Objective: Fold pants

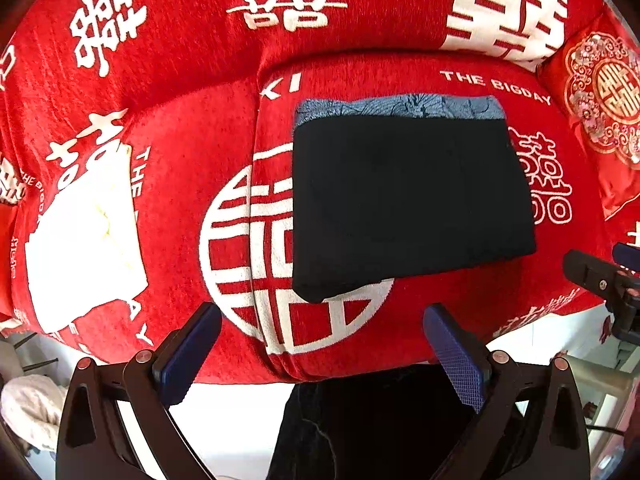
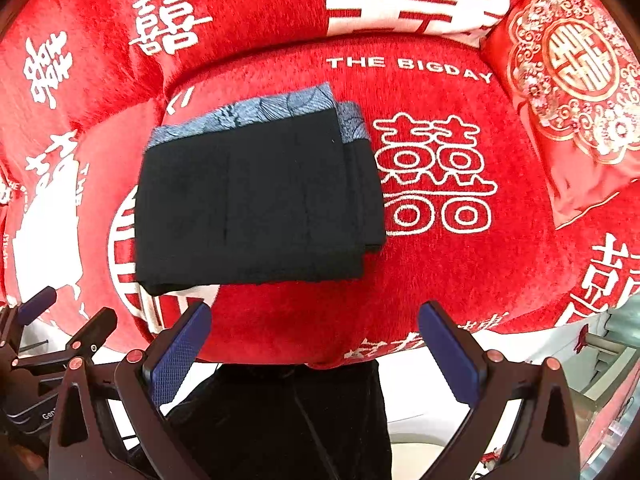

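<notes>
The black pants [image 1: 408, 200] lie folded into a compact rectangle on the red sofa seat [image 1: 460, 300], with a blue-grey patterned waistband along the far edge. They also show in the right wrist view [image 2: 256, 204], where the stacked layers show at their right edge. My left gripper [image 1: 320, 344] is open and empty, held back from the near edge of the pants. My right gripper [image 2: 316, 340] is open and empty, also short of the pants. The right gripper shows at the right edge of the left wrist view [image 1: 608, 276].
The sofa has a red cover with white characters and a backrest [image 1: 280, 20] behind the seat. A red embroidered cushion [image 2: 572, 92] leans at the right. A white folded cloth [image 1: 84, 240] lies on the left seat. A dark garment [image 2: 288, 420] hangs below the seat's front edge.
</notes>
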